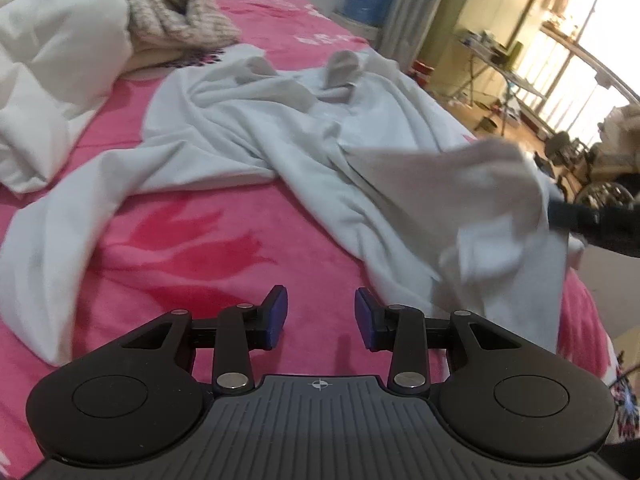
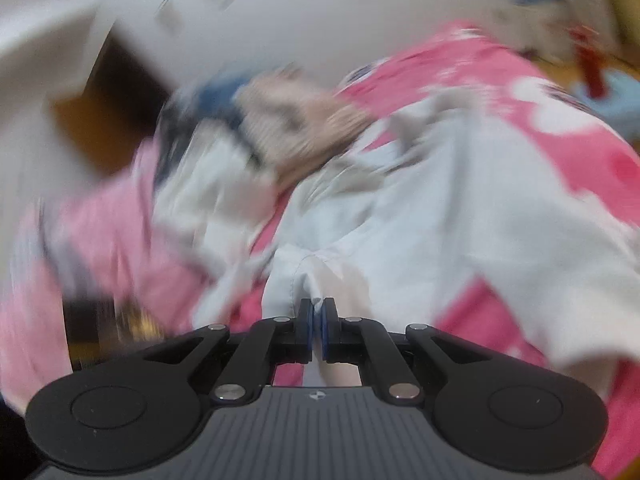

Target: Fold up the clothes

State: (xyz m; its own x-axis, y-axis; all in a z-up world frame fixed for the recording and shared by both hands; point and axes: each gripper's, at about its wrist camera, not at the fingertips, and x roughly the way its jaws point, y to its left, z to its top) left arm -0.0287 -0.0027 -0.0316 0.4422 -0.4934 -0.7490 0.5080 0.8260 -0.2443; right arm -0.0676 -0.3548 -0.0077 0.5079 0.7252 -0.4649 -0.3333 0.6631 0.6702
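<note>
The white garment (image 1: 280,128) lies crumpled across the pink blanket (image 1: 192,240), its near right edge lifted – the right gripper (image 2: 318,312) is clenched on that fabric. The left gripper (image 1: 321,316) hovers over bare blanket, jaws apart, holding nothing

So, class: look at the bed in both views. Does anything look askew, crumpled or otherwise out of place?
Yes. The white garment lies twisted and bunched across the pink blanket, not flat for folding. One edge is pinched in the right gripper, while the left gripper is open and empty. A knitted sweater sits heaped behind.
</note>
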